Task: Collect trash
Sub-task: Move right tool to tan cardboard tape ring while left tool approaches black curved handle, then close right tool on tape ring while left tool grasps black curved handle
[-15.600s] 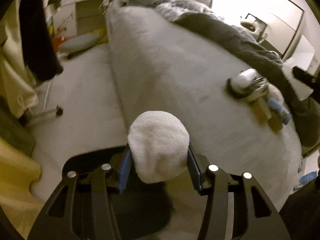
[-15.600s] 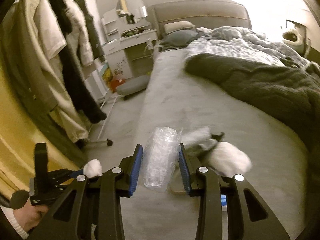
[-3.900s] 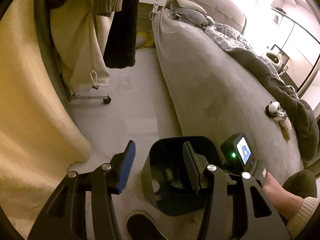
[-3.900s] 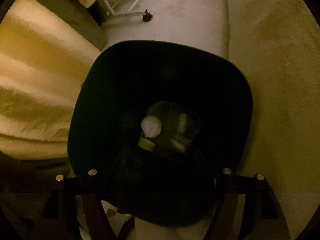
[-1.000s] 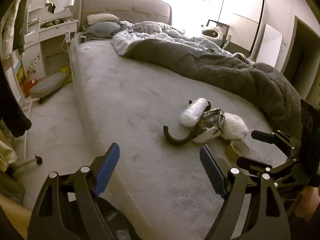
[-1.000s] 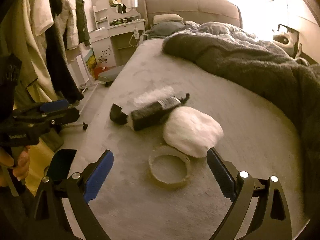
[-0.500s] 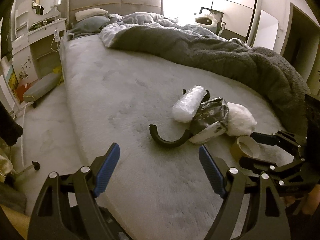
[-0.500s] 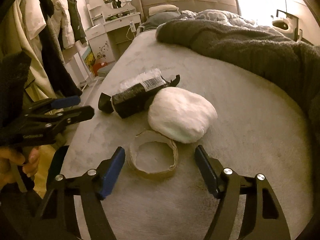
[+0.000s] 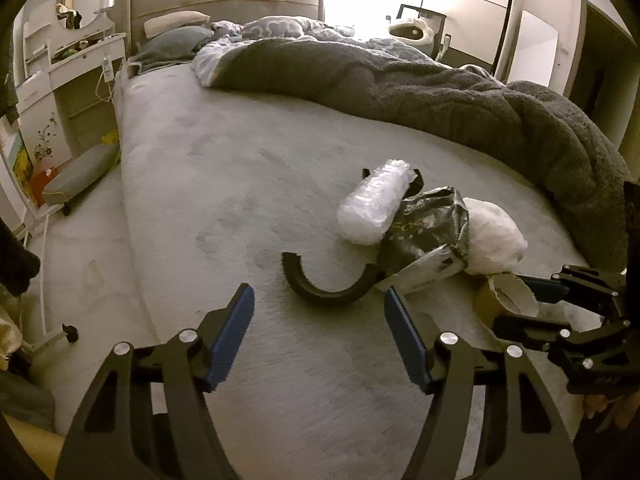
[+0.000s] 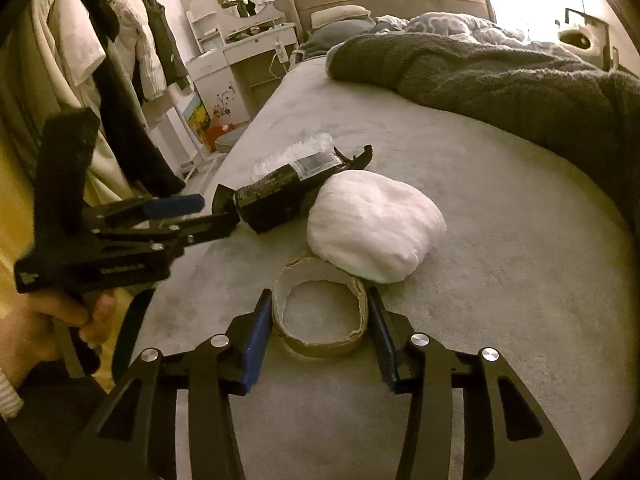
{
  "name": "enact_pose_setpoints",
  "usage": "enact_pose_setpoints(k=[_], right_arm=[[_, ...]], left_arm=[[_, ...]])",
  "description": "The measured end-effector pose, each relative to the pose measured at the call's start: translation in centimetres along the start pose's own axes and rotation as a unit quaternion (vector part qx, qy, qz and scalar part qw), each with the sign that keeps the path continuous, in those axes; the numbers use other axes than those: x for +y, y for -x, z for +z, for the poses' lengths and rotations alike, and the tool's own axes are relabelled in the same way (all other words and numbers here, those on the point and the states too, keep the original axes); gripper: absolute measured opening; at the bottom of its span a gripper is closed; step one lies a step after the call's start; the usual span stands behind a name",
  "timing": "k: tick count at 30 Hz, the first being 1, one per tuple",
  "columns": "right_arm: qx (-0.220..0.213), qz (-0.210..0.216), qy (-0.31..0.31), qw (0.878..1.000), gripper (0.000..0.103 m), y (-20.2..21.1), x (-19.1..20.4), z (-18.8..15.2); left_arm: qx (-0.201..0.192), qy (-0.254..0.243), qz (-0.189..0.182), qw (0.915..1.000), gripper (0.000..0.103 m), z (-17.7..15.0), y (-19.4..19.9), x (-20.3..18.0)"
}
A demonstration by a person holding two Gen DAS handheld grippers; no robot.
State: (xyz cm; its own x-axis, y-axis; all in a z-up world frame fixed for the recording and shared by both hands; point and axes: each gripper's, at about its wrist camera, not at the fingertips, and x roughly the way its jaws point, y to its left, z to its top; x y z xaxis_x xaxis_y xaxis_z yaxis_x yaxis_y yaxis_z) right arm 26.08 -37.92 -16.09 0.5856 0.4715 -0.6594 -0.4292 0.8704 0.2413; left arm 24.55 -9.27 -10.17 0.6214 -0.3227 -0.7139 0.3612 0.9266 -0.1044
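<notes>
Trash lies heaped on the grey bed [image 9: 224, 184]: a clear plastic wrap [image 9: 374, 204], a black foil packet [image 9: 428, 224], a white wad [image 10: 376, 224], a black curved strip [image 9: 324, 294] and a cardboard ring [image 10: 320, 320]. My right gripper [image 10: 319, 294] is closing, and its blue pads touch both sides of the ring, which rests on the bed. In the left wrist view the ring [image 9: 508, 294] sits between those fingers. My left gripper [image 9: 318, 294] is also closing. The strip's lower arc lies just ahead of its tips, untouched by the pads.
A thick grey blanket [image 9: 460, 96] covers the far side of the bed. A white dressing table [image 10: 240, 56], hanging clothes [image 10: 132, 64] and a low stool [image 9: 80, 172] stand along the floor on the left. A person's hand [image 10: 44, 320] holds the left gripper.
Both grippers have come nearer to the heap and lower. The right jaws narrowed from wide apart to touching the cardboard ring. The left jaws narrowed around the strip's end.
</notes>
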Motion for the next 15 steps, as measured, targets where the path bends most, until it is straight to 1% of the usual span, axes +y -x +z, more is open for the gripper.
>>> enact_pose_setpoints(k=[5, 9, 15], right_arm=[[0.000, 0.017, -0.013, 1.000, 0.046, 0.7, -0.6, -0.1], [0.000, 0.024, -0.012, 1.000, 0.046, 1.1, -0.8, -0.2], [-0.003, 0.034, -0.023, 0.999, 0.046, 1.9, -1.7, -0.5]], left_arm=[[-0.001, 0.011, 0.002, 0.9999, 0.070, 0.3, -0.7, 0.1], [-0.005, 0.024, -0.004, 0.9997, 0.067, 0.4, -0.9, 0.2], [-0.008, 0.059, -0.026, 0.9979, 0.066, 0.5, -1.4, 0.9]])
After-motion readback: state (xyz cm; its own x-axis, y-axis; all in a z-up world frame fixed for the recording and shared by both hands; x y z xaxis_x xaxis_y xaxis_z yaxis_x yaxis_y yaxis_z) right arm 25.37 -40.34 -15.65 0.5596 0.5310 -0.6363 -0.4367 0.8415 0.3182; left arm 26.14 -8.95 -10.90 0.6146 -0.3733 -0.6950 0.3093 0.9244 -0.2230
